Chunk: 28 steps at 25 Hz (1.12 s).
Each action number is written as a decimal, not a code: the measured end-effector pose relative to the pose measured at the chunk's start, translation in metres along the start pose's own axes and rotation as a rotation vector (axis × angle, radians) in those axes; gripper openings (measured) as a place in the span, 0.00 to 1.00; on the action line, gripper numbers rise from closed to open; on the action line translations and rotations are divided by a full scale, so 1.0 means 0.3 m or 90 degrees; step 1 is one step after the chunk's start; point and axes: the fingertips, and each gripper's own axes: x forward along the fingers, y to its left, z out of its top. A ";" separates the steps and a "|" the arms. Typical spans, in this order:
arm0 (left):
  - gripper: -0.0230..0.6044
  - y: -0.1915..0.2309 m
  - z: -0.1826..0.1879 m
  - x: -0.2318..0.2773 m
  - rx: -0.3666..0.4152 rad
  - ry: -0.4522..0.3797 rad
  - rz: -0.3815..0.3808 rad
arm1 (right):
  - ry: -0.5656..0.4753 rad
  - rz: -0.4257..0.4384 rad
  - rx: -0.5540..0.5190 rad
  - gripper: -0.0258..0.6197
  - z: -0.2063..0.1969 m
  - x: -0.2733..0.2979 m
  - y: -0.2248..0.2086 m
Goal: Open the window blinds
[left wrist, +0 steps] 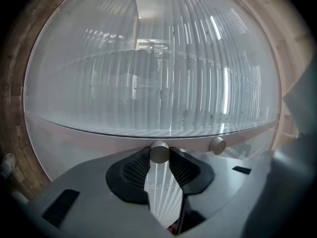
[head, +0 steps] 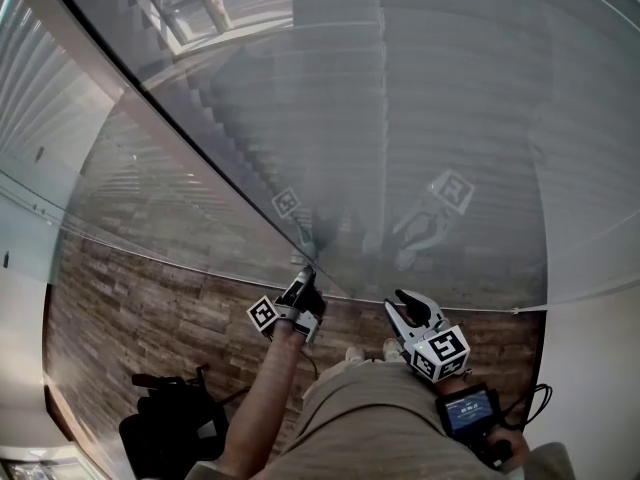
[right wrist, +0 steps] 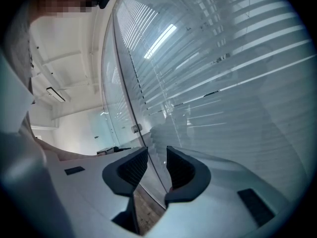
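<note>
Left gripper (head: 305,278) level, clamped on knob (left wrist: 159,151), right gripper (head: 399,303) jaws apart

A black bag (head: 172,426) lies on wood floor (head: 140,303).
</note>
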 end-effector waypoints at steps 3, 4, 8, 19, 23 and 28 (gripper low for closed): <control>0.25 0.000 -0.003 0.001 -0.040 -0.002 -0.020 | 0.001 0.003 -0.001 0.23 -0.001 0.002 0.001; 0.25 0.002 -0.003 0.001 -0.051 -0.003 -0.026 | 0.002 0.004 -0.001 0.23 -0.002 0.004 0.002; 0.25 -0.005 0.003 0.003 -0.025 -0.008 -0.031 | 0.004 0.006 0.000 0.23 -0.003 0.012 0.005; 0.42 0.056 -0.053 -0.056 0.516 0.085 0.250 | 0.002 -0.005 0.003 0.23 0.002 0.002 -0.008; 0.42 0.039 -0.040 -0.063 0.762 0.121 0.361 | 0.002 -0.005 -0.001 0.23 0.002 -0.003 -0.003; 0.42 -0.019 -0.023 -0.022 0.923 0.136 0.404 | 0.000 -0.005 -0.002 0.23 0.018 -0.002 -0.002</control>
